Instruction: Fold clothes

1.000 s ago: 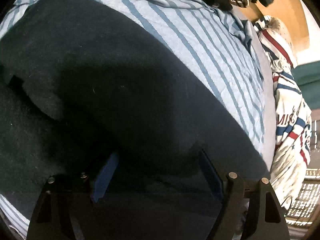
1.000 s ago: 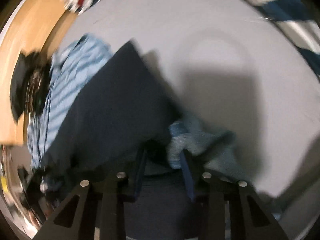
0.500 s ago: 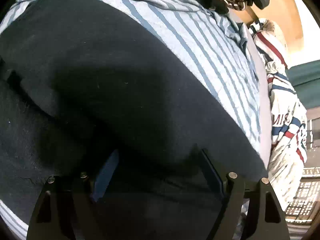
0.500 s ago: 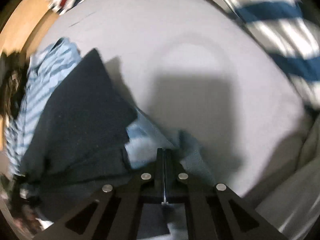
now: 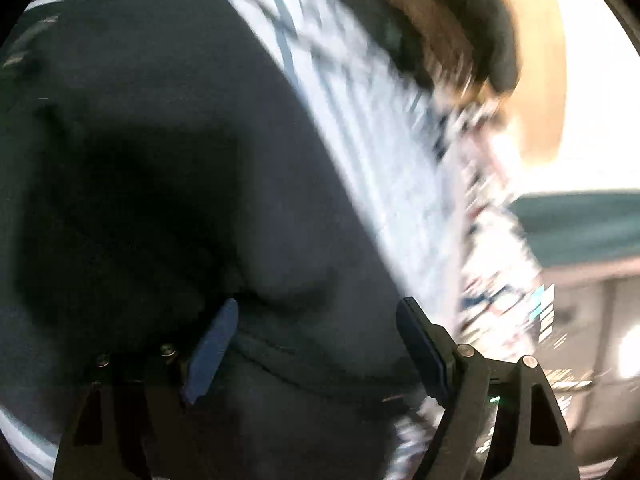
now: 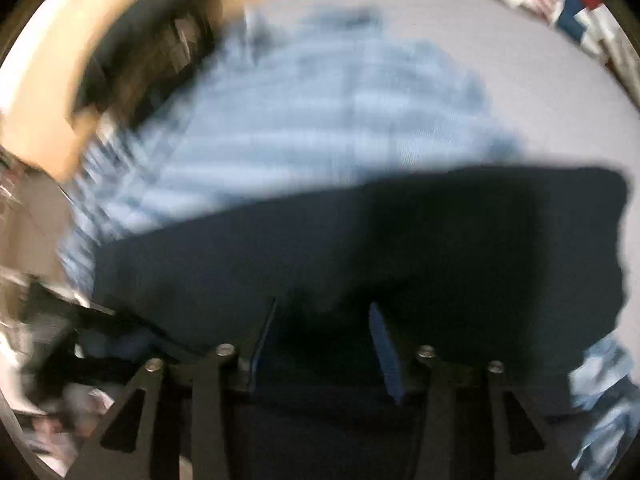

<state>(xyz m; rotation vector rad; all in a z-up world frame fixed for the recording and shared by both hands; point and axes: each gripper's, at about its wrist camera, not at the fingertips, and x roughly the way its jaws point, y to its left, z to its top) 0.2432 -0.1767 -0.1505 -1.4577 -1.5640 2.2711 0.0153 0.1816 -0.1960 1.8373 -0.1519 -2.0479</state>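
Folding looks mid-way, judging by how the dark navy garment (image 6: 400,240) lies doubled over the blue striped shirt (image 6: 320,120) on the grey bed (image 6: 520,60), its straight folded edge crossing the shirt. Left tongs (image 5: 316,344) stand wide with dark cloth bunched between them, not pinched. Right tongs (image 6: 324,344) have just been opening and hover over the navy cloth, gripping nothing. Next likely comes a fresh pinch at an edge.
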